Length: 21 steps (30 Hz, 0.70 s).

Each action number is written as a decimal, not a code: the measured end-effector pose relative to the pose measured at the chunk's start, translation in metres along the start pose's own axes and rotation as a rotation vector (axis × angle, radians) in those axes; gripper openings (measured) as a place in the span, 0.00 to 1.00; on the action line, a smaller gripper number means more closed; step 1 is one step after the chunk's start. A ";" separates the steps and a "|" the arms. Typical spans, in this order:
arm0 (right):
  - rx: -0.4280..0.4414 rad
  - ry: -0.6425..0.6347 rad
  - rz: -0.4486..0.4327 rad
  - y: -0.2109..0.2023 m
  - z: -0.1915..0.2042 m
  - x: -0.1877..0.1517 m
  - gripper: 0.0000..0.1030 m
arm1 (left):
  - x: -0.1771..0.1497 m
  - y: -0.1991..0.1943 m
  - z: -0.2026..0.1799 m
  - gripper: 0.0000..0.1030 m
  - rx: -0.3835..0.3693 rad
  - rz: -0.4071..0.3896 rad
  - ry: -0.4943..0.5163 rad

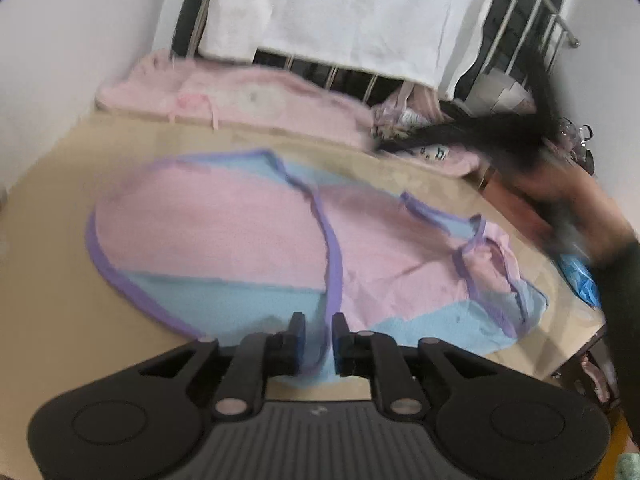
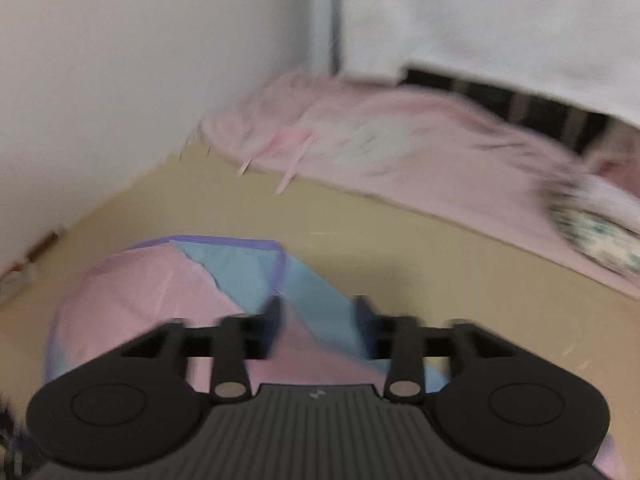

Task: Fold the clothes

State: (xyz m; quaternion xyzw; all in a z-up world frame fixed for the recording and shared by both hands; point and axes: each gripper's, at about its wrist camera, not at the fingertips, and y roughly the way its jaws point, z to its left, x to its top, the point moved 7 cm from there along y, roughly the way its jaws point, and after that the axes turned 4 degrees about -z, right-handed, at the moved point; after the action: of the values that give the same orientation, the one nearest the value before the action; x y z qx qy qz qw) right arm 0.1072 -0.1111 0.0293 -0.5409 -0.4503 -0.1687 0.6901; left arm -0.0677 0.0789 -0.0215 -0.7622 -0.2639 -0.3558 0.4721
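Your left wrist view took in nearly the whole pink and blue garment (image 1: pixel 256 248), purple-trimmed, spread flat across the middle of the tan bench (image 1: pixel 52 264). It also showed a crumpled strap end toward the bench's right edge, a blurred arm (image 1: pixel 576 200) over that edge, and a blue bag (image 1: pixel 580 276) beside it. Your right wrist view showed none of that. It caught only one folded end of the garment (image 2: pixel 160 292), with a blue flap turned over the pink, and the wall corner behind.

Both views showed a pink cloth (image 1: pixel 240 96) heaped along the far edge, under a hanging white sheet (image 1: pixel 344 12).

Your left claw (image 1: pixel 317 322) stood narrow, its jaws slightly apart, with the garment's purple hem running between the fingertips at the near edge; whether the pads pressed it I could not tell. Your right claw (image 2: pixel 318 304) stood about half open above the garment's folded end, gripping nothing.
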 end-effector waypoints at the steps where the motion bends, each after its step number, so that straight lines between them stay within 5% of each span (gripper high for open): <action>1: 0.008 0.025 -0.004 -0.024 -0.004 -0.017 0.54 | 0.003 0.000 -0.003 0.17 -0.001 -0.012 0.008; 4: 0.026 0.081 0.026 -0.078 -0.006 -0.082 0.54 | 0.008 0.010 -0.016 0.20 -0.008 0.004 0.050; 7: -0.013 0.110 0.052 -0.102 -0.001 -0.135 0.51 | 0.002 0.025 -0.024 0.20 0.070 0.046 0.124; 8: -0.019 0.128 0.041 -0.105 -0.001 -0.145 0.46 | -0.001 0.027 -0.024 0.20 0.085 0.052 0.137; 9: -0.008 0.152 0.026 -0.106 0.000 -0.152 0.24 | -0.003 0.029 -0.025 0.21 0.100 0.057 0.150; 11: 0.010 0.190 0.030 -0.102 0.001 -0.163 0.02 | -0.006 0.030 -0.028 0.21 0.123 0.054 0.181; 16: 0.067 0.108 0.080 -0.121 0.018 -0.174 0.03 | -0.001 0.031 -0.028 0.21 0.196 0.089 0.164; 20: 0.032 0.159 -0.044 -0.146 -0.007 -0.162 0.45 | 0.034 0.032 -0.066 0.22 0.197 0.003 0.174; 21: -0.043 0.173 -0.064 -0.143 -0.026 -0.157 0.44 | 0.042 0.038 -0.086 0.27 0.156 -0.007 0.190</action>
State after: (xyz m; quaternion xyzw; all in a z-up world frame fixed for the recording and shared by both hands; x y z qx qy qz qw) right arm -0.0683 -0.2254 -0.0120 -0.5245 -0.4024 -0.2463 0.7087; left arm -0.0393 -0.0123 0.0169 -0.6851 -0.2476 -0.4063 0.5516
